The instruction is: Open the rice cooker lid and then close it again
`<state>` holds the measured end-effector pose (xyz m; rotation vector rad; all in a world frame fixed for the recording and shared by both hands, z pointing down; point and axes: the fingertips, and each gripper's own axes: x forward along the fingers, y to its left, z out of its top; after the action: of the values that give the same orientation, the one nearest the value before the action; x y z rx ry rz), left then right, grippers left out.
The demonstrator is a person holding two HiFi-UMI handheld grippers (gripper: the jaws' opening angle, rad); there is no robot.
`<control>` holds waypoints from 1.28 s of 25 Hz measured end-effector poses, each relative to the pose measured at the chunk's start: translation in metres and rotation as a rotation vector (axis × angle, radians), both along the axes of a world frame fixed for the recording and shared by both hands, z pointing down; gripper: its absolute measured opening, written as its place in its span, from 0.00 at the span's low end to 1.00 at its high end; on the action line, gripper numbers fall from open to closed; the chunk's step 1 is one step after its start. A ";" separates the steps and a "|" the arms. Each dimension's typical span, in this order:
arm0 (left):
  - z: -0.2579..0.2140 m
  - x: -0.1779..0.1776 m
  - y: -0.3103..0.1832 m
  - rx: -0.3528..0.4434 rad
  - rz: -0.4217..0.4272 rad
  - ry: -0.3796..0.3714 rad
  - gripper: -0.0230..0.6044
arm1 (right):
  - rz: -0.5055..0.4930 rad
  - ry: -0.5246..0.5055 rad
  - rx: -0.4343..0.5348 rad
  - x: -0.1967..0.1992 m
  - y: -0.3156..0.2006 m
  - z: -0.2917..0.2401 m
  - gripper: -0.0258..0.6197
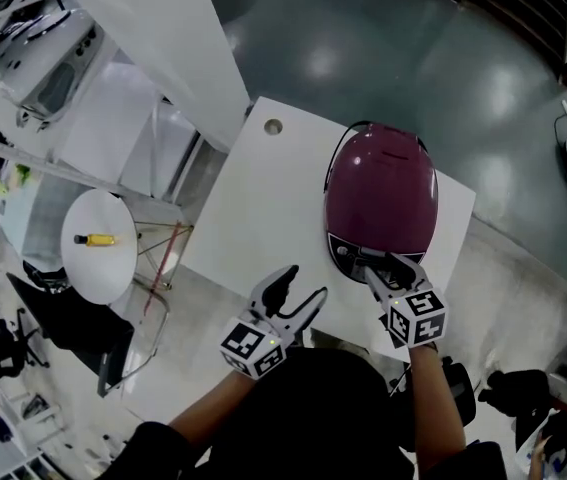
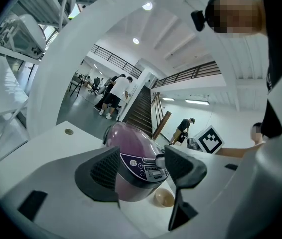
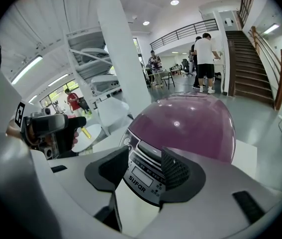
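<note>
White counter (image 1: 263, 218), open hall with a dark floor beyond.

Item: rice cooker (image 1: 381, 183), maroon, on the counter's right half, lid down. Its control panel (image 3: 143, 171) faces you, and its long axis runs from the panel away toward the far edge.

Your right gripper (image 1: 388, 266): fingers apart, holding nothing, close up at the panel.

Your left gripper (image 1: 303, 283): fingers wide, holding nothing, over bare counter beside the cooker.

Step, as judged: approach for opening, lid not yet released.

Next move, likely: press the front latch squarely and let the lid swing up.
</note>
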<state>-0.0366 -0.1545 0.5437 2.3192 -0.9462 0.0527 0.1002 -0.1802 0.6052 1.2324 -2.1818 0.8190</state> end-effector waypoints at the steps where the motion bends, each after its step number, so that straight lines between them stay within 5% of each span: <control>1: 0.000 0.000 0.000 0.001 0.000 0.002 0.45 | 0.001 0.001 -0.002 0.000 0.000 0.000 0.34; 11: -0.004 -0.001 -0.008 0.012 -0.002 0.016 0.45 | -0.073 0.077 0.012 0.001 -0.003 -0.004 0.36; 21: -0.004 -0.015 -0.010 0.000 -0.032 0.025 0.45 | -0.137 0.196 0.022 0.002 -0.008 -0.003 0.09; 32: 0.000 -0.023 -0.007 0.004 -0.037 0.021 0.45 | -0.156 0.222 -0.014 0.001 -0.013 0.006 0.06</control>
<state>-0.0601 -0.1618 0.5434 2.3002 -0.9795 0.0111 0.1017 -0.1930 0.6110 1.0751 -2.0583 0.6030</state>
